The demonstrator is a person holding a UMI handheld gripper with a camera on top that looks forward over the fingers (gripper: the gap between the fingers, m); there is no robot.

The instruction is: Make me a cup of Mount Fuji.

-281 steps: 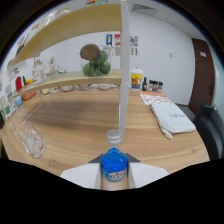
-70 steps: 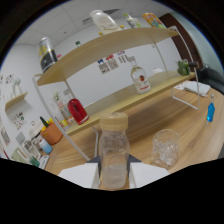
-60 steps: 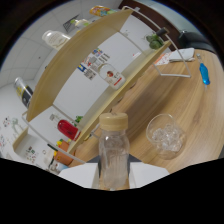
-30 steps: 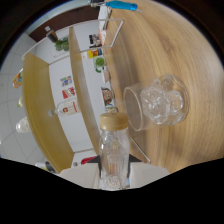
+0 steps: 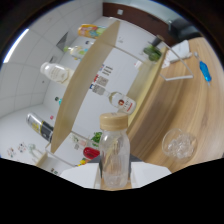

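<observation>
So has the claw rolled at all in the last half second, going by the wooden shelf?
Yes. The claw, holding the capped bottle, has rolled back partway: the wooden shelf ran near vertical and now slants, and the glass sits lower beside the bottle.

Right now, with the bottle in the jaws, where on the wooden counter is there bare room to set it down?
Bare wood lies between the glass cup and the blue item, along the wooden counter. The strip between the bottle and the cup is narrow. The shelves are crowded with bottles and jars. The gripper grips the bottle.
</observation>
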